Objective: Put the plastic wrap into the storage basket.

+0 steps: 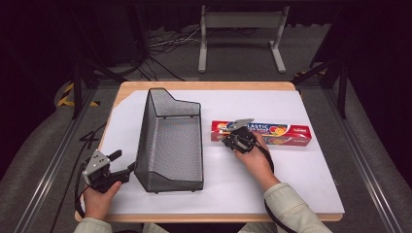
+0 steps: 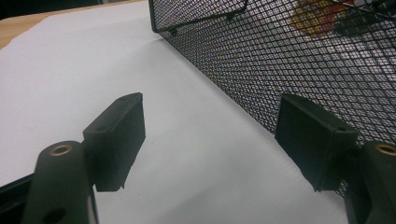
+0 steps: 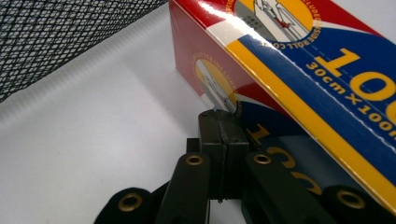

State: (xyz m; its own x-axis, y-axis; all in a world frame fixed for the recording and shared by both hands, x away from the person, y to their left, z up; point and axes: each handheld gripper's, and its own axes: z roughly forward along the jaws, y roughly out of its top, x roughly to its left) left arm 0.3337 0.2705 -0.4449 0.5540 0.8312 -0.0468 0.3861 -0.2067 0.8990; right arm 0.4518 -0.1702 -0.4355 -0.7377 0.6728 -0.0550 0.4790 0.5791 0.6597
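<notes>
The right gripper (image 1: 239, 137), jaws pressed together, sits at the left end of the long wrap box (image 1: 286, 135), which lies sideways near the table's (image 1: 301, 194) right edge.

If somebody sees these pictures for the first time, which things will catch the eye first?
The bright red, blue and yellow plastic wrap box lies on the white table cover, right of centre. The right gripper, jaws shut, is at its near left end. Left of it stands a tall black mesh basket, with the open left gripper beside its near left corner.
</notes>
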